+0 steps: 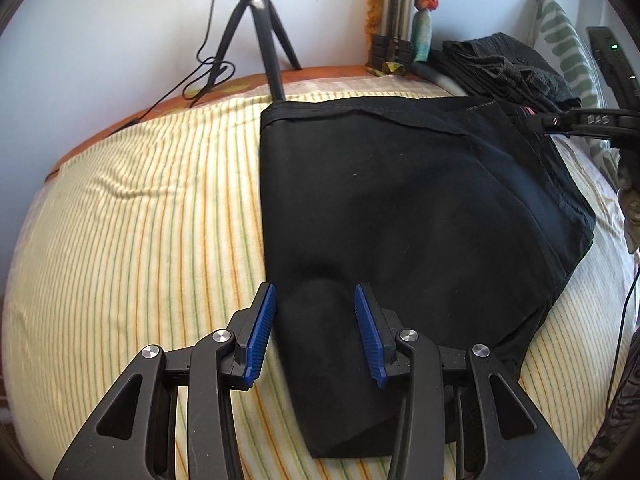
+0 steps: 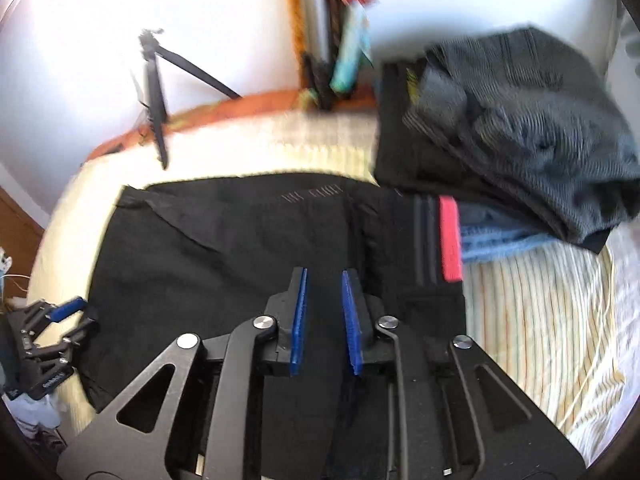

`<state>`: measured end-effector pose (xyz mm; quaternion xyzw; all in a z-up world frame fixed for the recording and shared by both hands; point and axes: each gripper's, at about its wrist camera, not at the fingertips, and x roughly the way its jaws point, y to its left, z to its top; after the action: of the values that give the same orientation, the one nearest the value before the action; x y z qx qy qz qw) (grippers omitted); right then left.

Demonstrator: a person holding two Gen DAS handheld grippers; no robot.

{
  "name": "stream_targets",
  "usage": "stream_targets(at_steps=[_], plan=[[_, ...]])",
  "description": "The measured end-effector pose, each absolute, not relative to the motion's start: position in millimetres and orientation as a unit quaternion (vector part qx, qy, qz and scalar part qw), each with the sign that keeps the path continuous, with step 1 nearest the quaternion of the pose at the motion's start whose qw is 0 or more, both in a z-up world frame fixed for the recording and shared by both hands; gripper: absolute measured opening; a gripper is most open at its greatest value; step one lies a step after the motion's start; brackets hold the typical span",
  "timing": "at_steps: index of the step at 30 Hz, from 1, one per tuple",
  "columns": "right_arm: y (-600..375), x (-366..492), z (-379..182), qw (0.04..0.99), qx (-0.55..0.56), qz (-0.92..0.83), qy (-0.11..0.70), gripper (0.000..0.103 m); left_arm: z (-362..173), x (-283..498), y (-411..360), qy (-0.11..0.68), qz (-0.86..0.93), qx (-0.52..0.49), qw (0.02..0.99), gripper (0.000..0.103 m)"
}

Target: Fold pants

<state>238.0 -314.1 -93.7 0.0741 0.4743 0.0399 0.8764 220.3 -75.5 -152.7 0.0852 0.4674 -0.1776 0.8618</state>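
Note:
The black pants (image 1: 400, 200) lie folded flat on the striped bed sheet (image 1: 140, 220). My left gripper (image 1: 315, 288) is at their near left corner, where a hump of black cloth fills the gap between its blue pads. The right wrist view shows that same gripper (image 2: 76, 316) at the left edge of the pants (image 2: 220, 248). My right gripper (image 2: 324, 272) hovers over the near right part of the pants with its pads a little apart and pressing on nothing. In the left wrist view its tip (image 1: 538, 123) reaches in from the far right. A red tag (image 2: 449, 238) sits at the right edge of the pants.
A pile of dark folded clothes (image 2: 520, 120) rests on the bed behind the pants on the right, with a blue cloth (image 2: 488, 240) under it. A black tripod (image 1: 260, 32) and its cable stand at the far edge by the wall. A green patterned pillow (image 1: 568, 48) leans far right.

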Motion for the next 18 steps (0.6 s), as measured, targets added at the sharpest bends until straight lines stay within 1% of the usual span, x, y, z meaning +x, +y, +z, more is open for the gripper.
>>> stream_targets(at_steps=[2, 3, 6, 10, 18], plan=[[-295.0, 241.4, -87.8, 0.877, 0.065, 0.078, 0.470, 0.038, -151.8, 219.9, -70.3, 0.476, -0.175, 0.064, 0.860, 0.040], [-285.1, 243.6, -87.3, 0.876, 0.056, 0.091, 0.471, 0.040, -151.3, 219.9, -66.0, 0.481, -0.174, 0.047, 0.858, 0.040], [-247.5, 255.1, -89.4, 0.869, 0.030, 0.131, 0.477, 0.041, -151.6, 219.0, -50.9, 0.497, -0.169, -0.011, 0.851, 0.040], [-206.1, 272.5, -96.0, 0.851, 0.037, 0.187, 0.489, 0.041, -156.2, 210.2, -32.2, 0.507, -0.159, -0.093, 0.842, 0.040], [-138.2, 308.7, -126.4, 0.810, 0.032, 0.228, 0.539, 0.041, -156.5, 198.2, -42.9, 0.502, -0.170, -0.105, 0.842, 0.040]])
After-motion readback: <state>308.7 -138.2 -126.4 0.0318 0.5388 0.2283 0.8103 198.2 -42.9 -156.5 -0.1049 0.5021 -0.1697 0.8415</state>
